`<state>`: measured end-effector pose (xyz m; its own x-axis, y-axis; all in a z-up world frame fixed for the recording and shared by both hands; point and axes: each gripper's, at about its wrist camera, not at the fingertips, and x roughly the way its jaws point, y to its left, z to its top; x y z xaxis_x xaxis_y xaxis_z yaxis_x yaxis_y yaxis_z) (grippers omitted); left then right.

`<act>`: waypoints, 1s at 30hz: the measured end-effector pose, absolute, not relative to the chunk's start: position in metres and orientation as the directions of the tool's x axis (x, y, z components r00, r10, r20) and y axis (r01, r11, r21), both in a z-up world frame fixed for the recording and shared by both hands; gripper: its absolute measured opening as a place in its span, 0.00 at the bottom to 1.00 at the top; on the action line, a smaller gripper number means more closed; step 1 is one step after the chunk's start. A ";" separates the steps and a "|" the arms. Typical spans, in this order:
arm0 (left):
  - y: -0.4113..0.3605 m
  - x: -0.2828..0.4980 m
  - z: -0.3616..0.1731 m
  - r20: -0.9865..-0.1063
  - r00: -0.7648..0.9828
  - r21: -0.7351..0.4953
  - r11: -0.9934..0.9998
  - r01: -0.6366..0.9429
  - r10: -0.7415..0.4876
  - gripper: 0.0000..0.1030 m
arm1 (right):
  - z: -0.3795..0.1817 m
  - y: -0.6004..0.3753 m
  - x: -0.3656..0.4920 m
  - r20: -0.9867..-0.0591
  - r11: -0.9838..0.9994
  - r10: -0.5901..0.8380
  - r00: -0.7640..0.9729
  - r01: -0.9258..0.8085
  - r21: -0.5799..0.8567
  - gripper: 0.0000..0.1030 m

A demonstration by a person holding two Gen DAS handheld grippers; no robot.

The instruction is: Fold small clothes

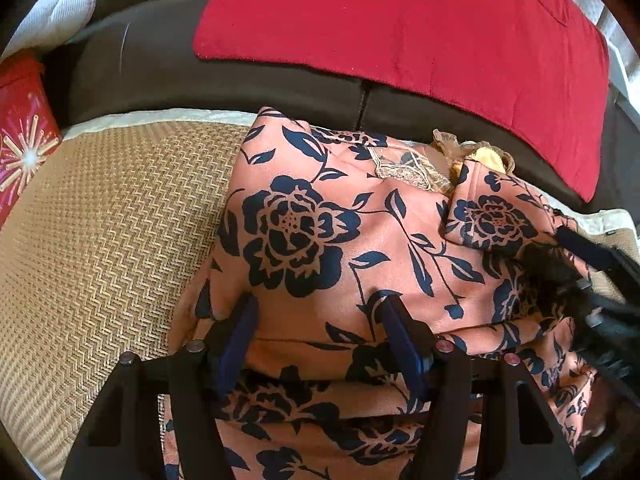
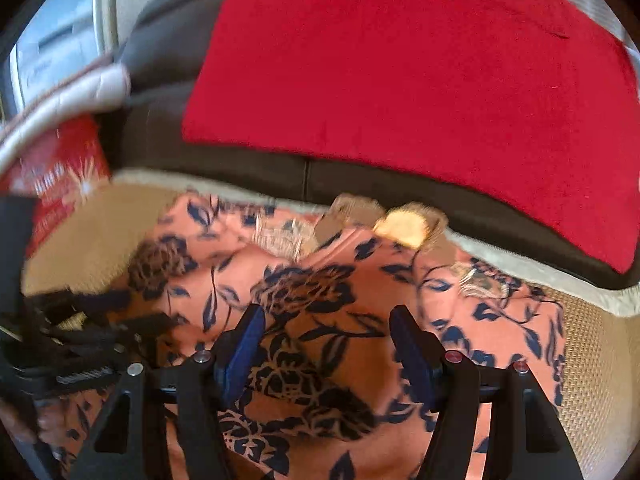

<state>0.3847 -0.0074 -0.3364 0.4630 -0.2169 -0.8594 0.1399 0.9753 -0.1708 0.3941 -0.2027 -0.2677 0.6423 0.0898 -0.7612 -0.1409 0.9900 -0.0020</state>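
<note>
Left wrist view: a salmon-pink garment (image 1: 360, 248) printed with dark blue flowers lies bunched across the centre and lower right of the frame, on a woven straw mat (image 1: 104, 240) that fills the left side. The left gripper (image 1: 318, 308) sits at the lower centre with its fingers spread apart, both blue pads resting on the cloth and nothing clamped between them. A lace-trimmed neckline (image 1: 404, 170) shows at the upper centre of the garment. A red cushion (image 1: 420, 40) lies on the dark sofa (image 1: 160, 76) along the top; a red box with a firework print (image 1: 22, 140) stands at the left edge.

Right wrist view (motion-blurred): the right gripper (image 2: 326, 318) occupies the lower centre, fingers likewise parted over the garment (image 2: 360, 300), gripping nothing. The other gripper appears as a dark blur at the lower left.
</note>
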 end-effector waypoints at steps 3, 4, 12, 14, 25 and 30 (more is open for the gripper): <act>0.008 0.384 -0.334 -0.856 0.456 -0.203 0.969 0.139 -0.245 0.63 | -0.277 -0.194 0.401 -0.784 0.984 0.073 0.617 -0.175 -0.046 0.68; 0.012 0.383 -0.332 -0.853 0.453 -0.221 0.966 0.136 -0.258 0.63 | -0.280 -0.192 0.403 -0.790 0.982 0.061 0.610 -0.178 -0.061 0.69; 0.037 0.373 -0.318 -0.835 0.432 -0.323 0.939 0.115 -0.340 0.63 | -0.304 -0.188 0.421 -0.811 0.982 -0.039 0.584 -0.129 -0.140 0.72; 0.038 0.371 -0.317 -0.836 0.430 -0.323 0.939 0.118 -0.341 0.63 | -0.305 -0.190 0.423 -0.793 0.989 -0.059 0.606 -0.072 -0.129 0.68; 0.017 0.379 -0.318 -0.856 0.430 -0.267 0.958 0.109 -0.288 0.63 | -0.281 -0.300 0.395 -0.675 0.848 0.211 0.707 0.212 0.486 0.10; 0.009 0.378 -0.318 -0.858 0.435 -0.250 0.962 0.110 -0.273 0.63 | -0.309 -0.369 0.347 -0.578 0.534 0.292 0.763 0.371 0.760 0.10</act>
